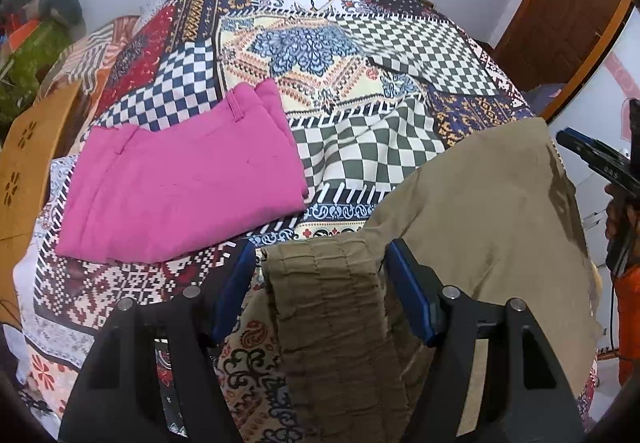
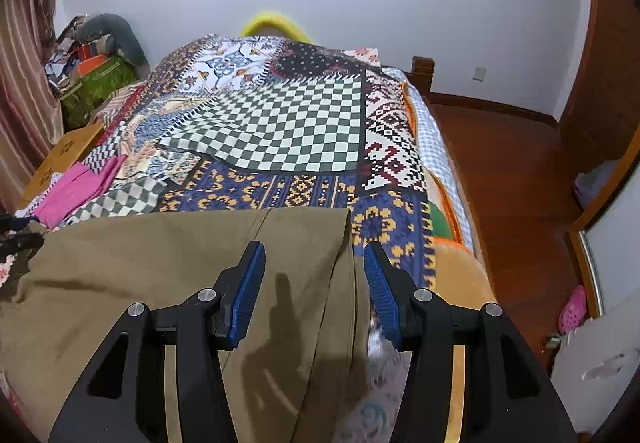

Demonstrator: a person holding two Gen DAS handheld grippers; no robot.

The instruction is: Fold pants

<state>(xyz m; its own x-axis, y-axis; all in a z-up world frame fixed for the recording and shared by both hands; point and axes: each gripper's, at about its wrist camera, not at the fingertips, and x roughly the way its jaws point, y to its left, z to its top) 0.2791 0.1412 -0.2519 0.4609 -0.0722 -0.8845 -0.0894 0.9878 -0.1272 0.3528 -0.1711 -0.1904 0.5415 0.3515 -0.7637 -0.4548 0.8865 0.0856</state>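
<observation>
Khaki pants (image 1: 480,203) lie spread on the patterned bedspread (image 1: 360,55) at the bed's near edge. Their gathered elastic waistband (image 1: 328,303) sits between the blue pads of my left gripper (image 1: 322,263), which is open; a strip of bedspread shows beside the left pad. In the right wrist view the pants (image 2: 160,263) stretch leftward, and their right-hand edge runs between the pads of my right gripper (image 2: 314,255), which is open above the cloth. A folded pink pair (image 1: 184,179) lies to the left (image 2: 80,187).
An orange wooden bedside stand (image 2: 64,155) is left of the bed, with a pile of bags (image 2: 96,59) in the far corner. Wooden floor (image 2: 500,171) runs along the bed's right side, with a pink slipper (image 2: 574,307) and a wooden door (image 1: 560,23).
</observation>
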